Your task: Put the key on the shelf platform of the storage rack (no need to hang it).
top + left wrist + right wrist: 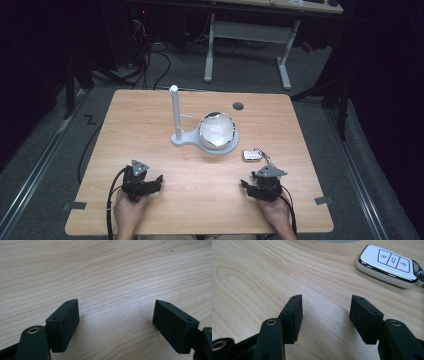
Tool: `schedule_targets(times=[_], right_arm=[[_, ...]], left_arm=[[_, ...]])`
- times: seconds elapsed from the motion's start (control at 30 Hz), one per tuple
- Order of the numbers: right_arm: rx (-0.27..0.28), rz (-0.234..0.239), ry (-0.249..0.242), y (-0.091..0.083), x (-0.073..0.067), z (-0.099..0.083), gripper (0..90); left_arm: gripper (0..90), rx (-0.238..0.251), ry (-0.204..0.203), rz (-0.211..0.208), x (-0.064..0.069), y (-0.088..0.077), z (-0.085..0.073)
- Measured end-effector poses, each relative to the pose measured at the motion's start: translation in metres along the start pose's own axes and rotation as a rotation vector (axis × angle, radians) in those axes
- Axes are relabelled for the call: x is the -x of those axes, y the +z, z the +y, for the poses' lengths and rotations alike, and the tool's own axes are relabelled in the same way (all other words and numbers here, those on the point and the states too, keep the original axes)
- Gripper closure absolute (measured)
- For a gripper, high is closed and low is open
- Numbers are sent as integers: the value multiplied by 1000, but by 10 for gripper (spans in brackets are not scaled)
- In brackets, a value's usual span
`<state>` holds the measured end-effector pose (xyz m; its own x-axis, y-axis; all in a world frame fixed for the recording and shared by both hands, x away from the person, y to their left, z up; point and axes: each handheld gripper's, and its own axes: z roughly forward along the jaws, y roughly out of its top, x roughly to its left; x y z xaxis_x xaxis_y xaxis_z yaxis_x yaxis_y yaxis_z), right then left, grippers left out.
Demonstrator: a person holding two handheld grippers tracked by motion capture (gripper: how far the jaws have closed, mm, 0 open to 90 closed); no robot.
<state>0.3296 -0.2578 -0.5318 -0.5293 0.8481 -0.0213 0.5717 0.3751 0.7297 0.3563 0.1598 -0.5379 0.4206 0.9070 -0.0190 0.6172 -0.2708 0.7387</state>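
I had both sets of jaws released and empty over the bench (pixel 150 115). The car key (pixel 387 265) lay at upper right of the right gripper view, just beyond my right gripper (pixel 325 312). Its smooth chrome edge could slip from the pads, or its ring could snag.

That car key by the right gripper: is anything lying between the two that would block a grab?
Nothing visible does. In the right gripper view, bare wood runs from the open right gripper up to the car key. The white stand with its bowl sits beyond the key, off that path.
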Motion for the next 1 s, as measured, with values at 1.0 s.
schedule_targets(times=[1.0], right_arm=[[-3, -16, 17, -1, 1, 0, 476]], left_arm=[[217, 2, -4, -2, 0, 0, 0]])
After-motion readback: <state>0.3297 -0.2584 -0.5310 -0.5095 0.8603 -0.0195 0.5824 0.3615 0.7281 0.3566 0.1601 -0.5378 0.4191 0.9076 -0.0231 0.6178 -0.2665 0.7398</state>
